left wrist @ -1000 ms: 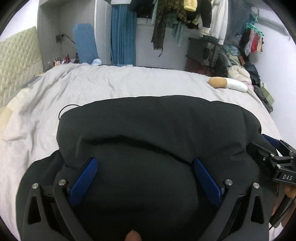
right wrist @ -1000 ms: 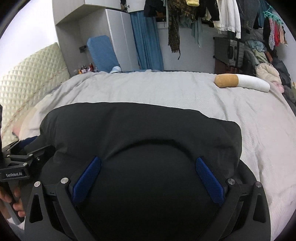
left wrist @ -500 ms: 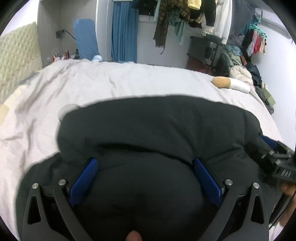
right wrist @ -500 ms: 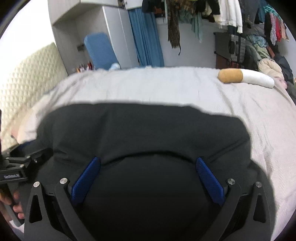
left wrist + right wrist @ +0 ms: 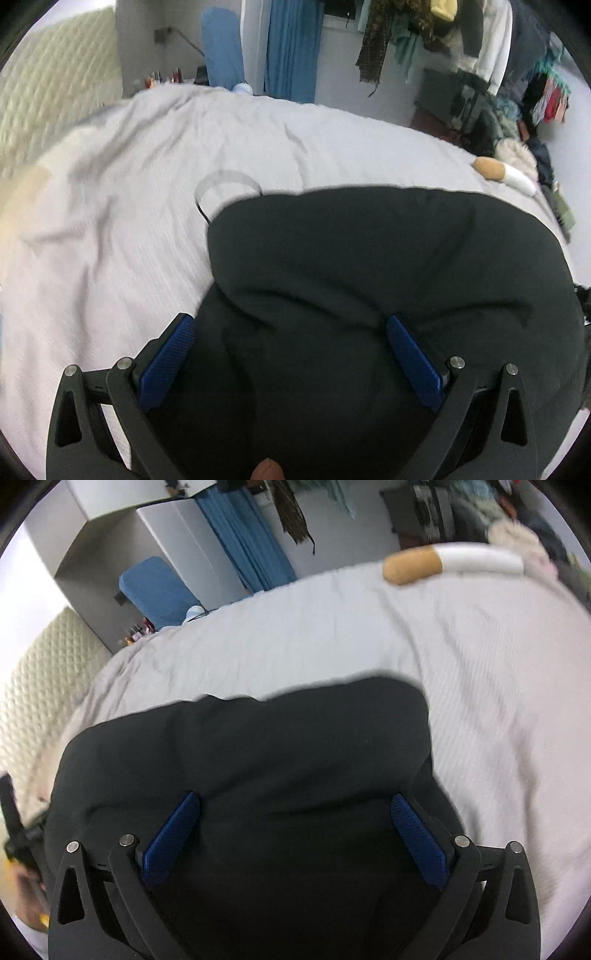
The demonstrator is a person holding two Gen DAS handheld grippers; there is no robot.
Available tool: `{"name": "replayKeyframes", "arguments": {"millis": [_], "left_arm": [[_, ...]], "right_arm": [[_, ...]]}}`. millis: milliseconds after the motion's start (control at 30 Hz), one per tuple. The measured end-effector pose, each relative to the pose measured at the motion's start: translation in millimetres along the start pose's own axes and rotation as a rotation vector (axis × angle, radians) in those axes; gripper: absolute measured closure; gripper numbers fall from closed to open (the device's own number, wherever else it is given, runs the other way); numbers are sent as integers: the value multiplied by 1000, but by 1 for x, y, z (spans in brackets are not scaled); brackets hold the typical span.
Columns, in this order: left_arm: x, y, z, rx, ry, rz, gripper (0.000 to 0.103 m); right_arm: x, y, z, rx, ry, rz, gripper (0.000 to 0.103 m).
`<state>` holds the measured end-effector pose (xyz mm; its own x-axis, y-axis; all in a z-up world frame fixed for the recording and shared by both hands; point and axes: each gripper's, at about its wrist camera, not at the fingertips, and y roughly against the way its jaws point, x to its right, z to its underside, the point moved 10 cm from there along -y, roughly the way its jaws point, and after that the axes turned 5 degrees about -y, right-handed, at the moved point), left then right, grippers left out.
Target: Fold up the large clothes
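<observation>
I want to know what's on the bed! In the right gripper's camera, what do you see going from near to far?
Blue gripper pads → black garment → bare grey bedsheet → cigarette-shaped pillow at the bed's far edge → blue curtain by the wall.

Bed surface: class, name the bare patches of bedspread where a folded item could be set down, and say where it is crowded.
Bare grey bedspread lies between the black garment and the quilted headboard. More lies between the garment's far edge and the cigarette-shaped pillow, and on the garment's right in the right wrist view. Crowded: the near middle, where the garment spreads under both open tongs.
</observation>
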<state>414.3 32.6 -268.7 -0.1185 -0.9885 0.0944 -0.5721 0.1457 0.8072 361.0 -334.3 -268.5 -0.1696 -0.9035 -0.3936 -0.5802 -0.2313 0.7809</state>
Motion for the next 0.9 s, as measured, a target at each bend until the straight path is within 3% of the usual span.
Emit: {"name": "replayKeyframes", "arguments": {"millis": [233, 400, 567, 700, 767, 833, 867, 900], "left_arm": [[-6, 19, 23, 10, 28, 48, 0], [-34, 61, 47, 53, 146, 161, 0], [-57, 66, 83, -13, 262, 218, 1], [-51, 58, 92, -54, 322, 329, 8], [-42, 57, 94, -56, 333, 370, 14], [-33, 58, 91, -44, 335, 396, 27], [-30, 61, 90, -32, 329, 398, 38], [-26, 67, 88, -16, 322, 405, 54]], "right_arm": [[-5, 13, 22, -19, 28, -34, 0], [14, 62, 27, 24, -41, -83, 0], [48, 87, 50, 25, -137, -66, 0], [70, 83, 70, -38, -253, -82, 1], [67, 80, 77, -68, -287, -132, 11], [54, 78, 84, -99, -287, -185, 34], [45, 78, 86, -105, -269, -197, 39], [36, 81, 87, -99, -235, -198, 55]]}}
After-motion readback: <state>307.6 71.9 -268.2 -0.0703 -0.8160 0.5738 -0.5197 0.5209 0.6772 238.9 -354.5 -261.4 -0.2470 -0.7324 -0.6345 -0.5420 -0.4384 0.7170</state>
